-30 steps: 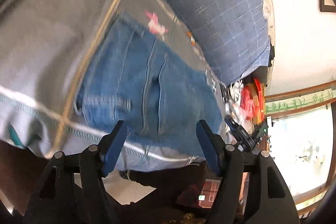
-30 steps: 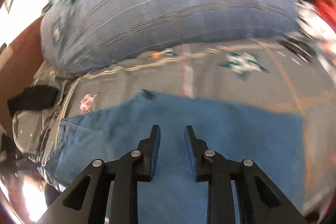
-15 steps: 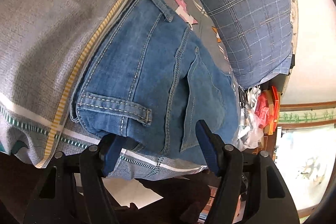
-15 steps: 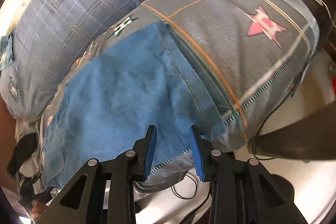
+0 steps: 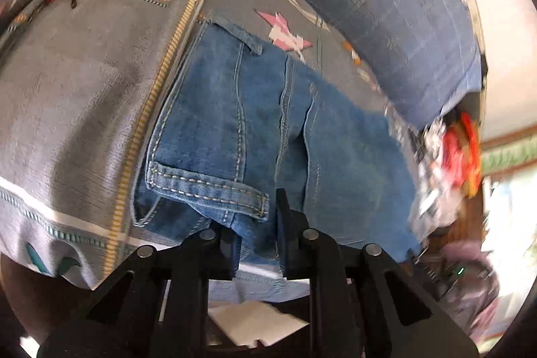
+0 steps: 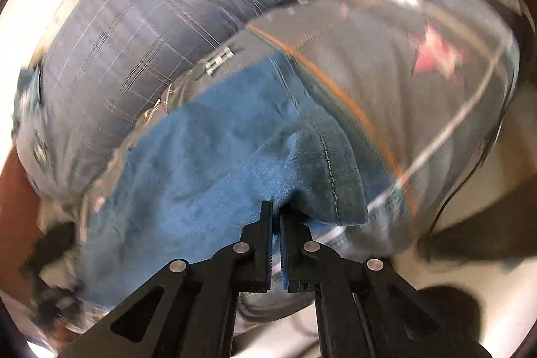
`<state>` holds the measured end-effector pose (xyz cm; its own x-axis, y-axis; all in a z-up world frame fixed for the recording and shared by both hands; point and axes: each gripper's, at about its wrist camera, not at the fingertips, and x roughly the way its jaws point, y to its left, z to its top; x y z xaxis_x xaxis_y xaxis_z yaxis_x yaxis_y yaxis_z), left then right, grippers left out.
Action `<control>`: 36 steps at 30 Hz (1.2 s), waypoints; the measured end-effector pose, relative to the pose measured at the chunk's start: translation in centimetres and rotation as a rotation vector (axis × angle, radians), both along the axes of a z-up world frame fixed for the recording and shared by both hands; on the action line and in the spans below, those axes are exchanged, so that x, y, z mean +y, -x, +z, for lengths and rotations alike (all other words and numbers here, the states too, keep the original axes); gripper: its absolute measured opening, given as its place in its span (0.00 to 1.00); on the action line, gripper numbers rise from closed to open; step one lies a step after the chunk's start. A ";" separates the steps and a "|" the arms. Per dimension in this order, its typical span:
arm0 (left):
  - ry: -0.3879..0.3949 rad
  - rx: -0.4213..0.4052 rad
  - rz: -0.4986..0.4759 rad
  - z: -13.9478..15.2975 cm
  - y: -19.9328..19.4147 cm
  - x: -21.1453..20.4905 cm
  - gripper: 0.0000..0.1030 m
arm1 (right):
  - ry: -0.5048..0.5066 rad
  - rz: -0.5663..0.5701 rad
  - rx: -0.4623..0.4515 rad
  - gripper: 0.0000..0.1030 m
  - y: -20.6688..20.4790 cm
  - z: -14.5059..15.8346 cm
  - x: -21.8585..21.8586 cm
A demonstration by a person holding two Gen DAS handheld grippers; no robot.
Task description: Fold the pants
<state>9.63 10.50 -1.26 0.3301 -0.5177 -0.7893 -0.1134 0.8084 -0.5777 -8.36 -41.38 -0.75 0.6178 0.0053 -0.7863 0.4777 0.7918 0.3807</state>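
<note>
Blue denim pants point(image 5: 268, 130) lie folded in half on a grey patterned bedspread point(image 5: 84, 96). In the left wrist view the waistband and back pocket face me. My left gripper point(image 5: 256, 223) is shut on the near edge of the waist end, by a belt loop. In the right wrist view the leg end of the pants point(image 6: 208, 163) fills the middle. My right gripper point(image 6: 276, 217) is shut on the near edge of the leg, beside the hem seam, and the cloth bunches up at the pinch.
A blue plaid pillow point(image 5: 386, 5) lies along the far side of the bed; it also shows in the right wrist view point(image 6: 141, 32). Red and white clutter point(image 5: 449, 156) sits past the bed's end. The bed edge and pale floor point(image 6: 470, 197) are just below the grippers.
Both grippers have moved in to the near edge of the pants and shut on the denim. They were open before. The leg cloth now puckers at the right gripper.
</note>
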 end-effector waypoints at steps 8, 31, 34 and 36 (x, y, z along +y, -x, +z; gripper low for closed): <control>-0.083 0.001 -0.185 0.0 2.3 -1.0 0.16 | -0.037 -0.018 0.109 0.10 0.8 -3.2 0.1; -0.297 -0.203 -0.988 7.3 -9.4 -44.6 0.82 | -0.178 -0.263 -0.126 0.58 3.6 -6.0 -3.5; -0.376 -0.209 -1.049 6.0 -9.4 -48.4 0.82 | -0.160 -0.247 -0.182 0.57 3.4 -6.0 -3.1; -0.423 -0.189 -1.093 4.8 -9.8 -50.6 0.82 | -0.131 -0.229 -0.189 0.57 3.0 -6.0 -3.0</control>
<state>19.41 -40.08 3.54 0.0043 -0.3074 -0.9516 0.8138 0.5540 -0.1753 -11.35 -44.40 -6.75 0.7496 -0.0570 -0.6595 0.5489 0.6105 0.5710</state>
